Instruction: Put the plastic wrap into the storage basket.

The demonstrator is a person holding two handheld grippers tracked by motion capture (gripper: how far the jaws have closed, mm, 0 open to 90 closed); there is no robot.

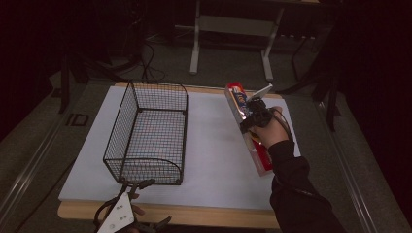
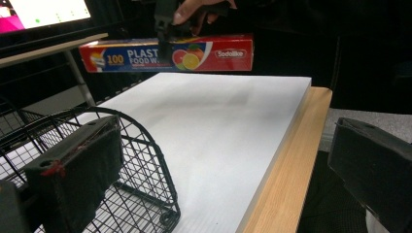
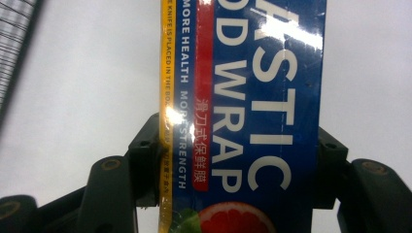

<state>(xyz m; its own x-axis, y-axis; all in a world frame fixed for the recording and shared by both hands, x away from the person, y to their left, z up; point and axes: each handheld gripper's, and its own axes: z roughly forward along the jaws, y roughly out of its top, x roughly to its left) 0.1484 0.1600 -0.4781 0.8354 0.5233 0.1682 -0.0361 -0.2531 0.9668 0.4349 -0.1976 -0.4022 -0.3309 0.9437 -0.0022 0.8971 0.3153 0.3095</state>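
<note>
Clamped across its middle in the right tongs (image 1: 248,116) above the tabletop (image 1: 214,145), the plastic wrap box (image 1: 245,127) looks light, stiff, glossy and likely slippery, while the left tongs (image 1: 133,187) stand apart by the wire basket (image 1: 148,133).

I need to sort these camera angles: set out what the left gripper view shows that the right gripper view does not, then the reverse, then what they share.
Left gripper view alone: the wire basket beside its own jaws, which stand apart with nothing between them; the table's wooden edge; a lit screen; the whole plastic wrap box lifted clear of the white tabletop, with the hand above it.

Right gripper view alone: the right gripper with both jaws pressed on the box's sides, and its small print.

Shared: the box and the white tabletop.
</note>
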